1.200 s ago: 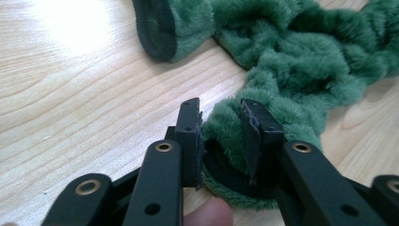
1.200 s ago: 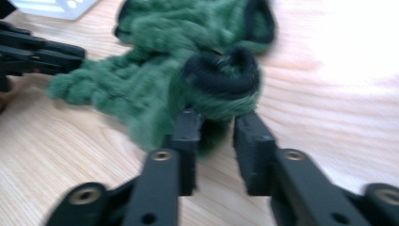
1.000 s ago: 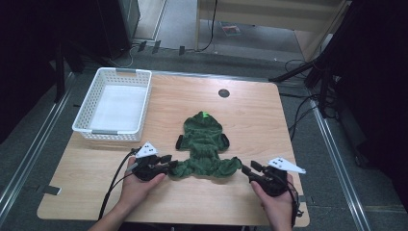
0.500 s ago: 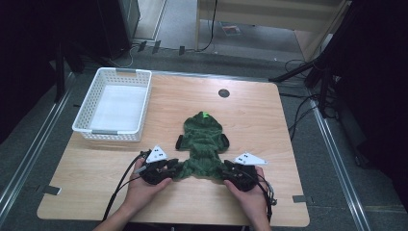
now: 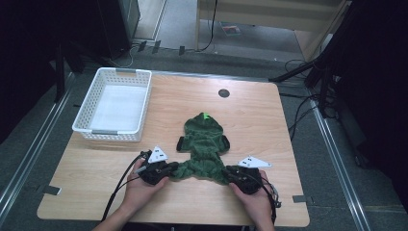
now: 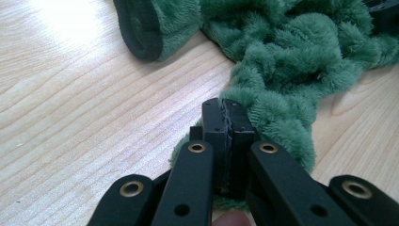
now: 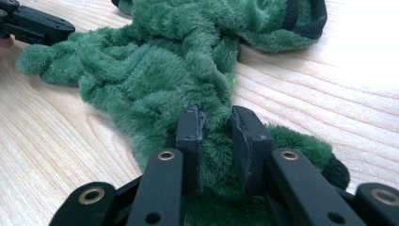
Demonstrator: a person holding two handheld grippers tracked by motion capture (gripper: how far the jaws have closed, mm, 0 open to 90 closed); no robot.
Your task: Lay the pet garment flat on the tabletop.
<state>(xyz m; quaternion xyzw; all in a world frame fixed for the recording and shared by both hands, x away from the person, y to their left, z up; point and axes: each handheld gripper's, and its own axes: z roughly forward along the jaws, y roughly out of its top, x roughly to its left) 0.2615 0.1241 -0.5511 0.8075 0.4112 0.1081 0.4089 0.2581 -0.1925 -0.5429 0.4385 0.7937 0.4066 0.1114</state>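
Garment: green fleece garment [image 5: 202,149] lies spread mid-table, hem toward the near edge.
Left claw [image 5: 169,169]: clamped on the hem's left end.
Right claw [image 5: 230,172]: just been closing, fleece between its pads.
Basket: white basket [image 5: 115,103] at far-left corner.
Free room: bare wooden table [image 5: 250,115] right and far of the garment.

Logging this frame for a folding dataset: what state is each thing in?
Green fleece garment: spread flat on the wooden table, bottom edge bunched.
White plastic basket: upright, empty.
Left tool: jaws just closed, shut on the garment's corner.
Right tool: jaws just closing, fleece pinched between them.
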